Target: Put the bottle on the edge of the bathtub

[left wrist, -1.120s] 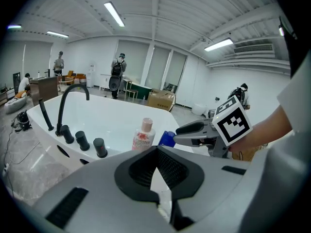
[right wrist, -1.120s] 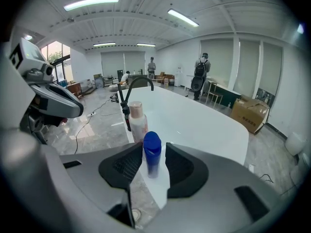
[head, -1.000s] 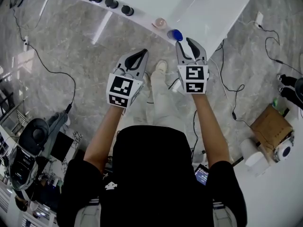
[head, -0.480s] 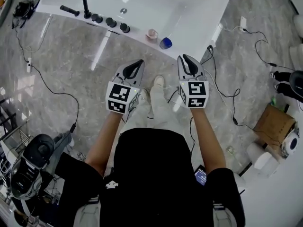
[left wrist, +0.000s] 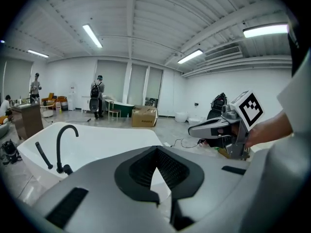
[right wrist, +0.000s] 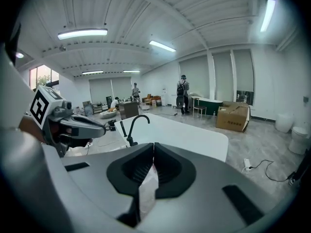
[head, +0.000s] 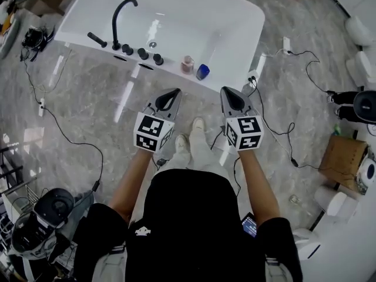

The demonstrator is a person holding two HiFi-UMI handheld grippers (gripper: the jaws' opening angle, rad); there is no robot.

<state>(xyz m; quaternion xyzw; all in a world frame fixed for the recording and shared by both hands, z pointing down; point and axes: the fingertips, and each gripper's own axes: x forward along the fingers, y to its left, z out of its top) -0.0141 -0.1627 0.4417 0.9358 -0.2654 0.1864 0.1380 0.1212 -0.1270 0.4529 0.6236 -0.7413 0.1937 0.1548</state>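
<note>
On the near rim of the white bathtub [head: 247, 40] stand a small pinkish bottle [head: 187, 64] and a blue one [head: 202, 71], side by side and upright. Both grippers hang over the floor, well short of the tub. My left gripper [head: 172, 93] has its jaws together with nothing between them. My right gripper [head: 230, 91] is also shut and empty. In the left gripper view the left gripper [left wrist: 156, 152] points over the tub, with the right gripper [left wrist: 214, 127] alongside. The right gripper view shows the right gripper [right wrist: 153, 147] and the left gripper [right wrist: 82, 125].
A black faucet [head: 120, 16] and several black knobs [head: 141, 53] sit on the tub's rim to the left. Cables and a power strip [head: 286, 43] lie on the marble floor. A cardboard box [head: 341, 157] stands at the right. People stand far across the room.
The right gripper's jaws have closed from wide open with nothing in them. Both grippers and the person have drawn back from the tub, so the two bottles now stand farther off.
</note>
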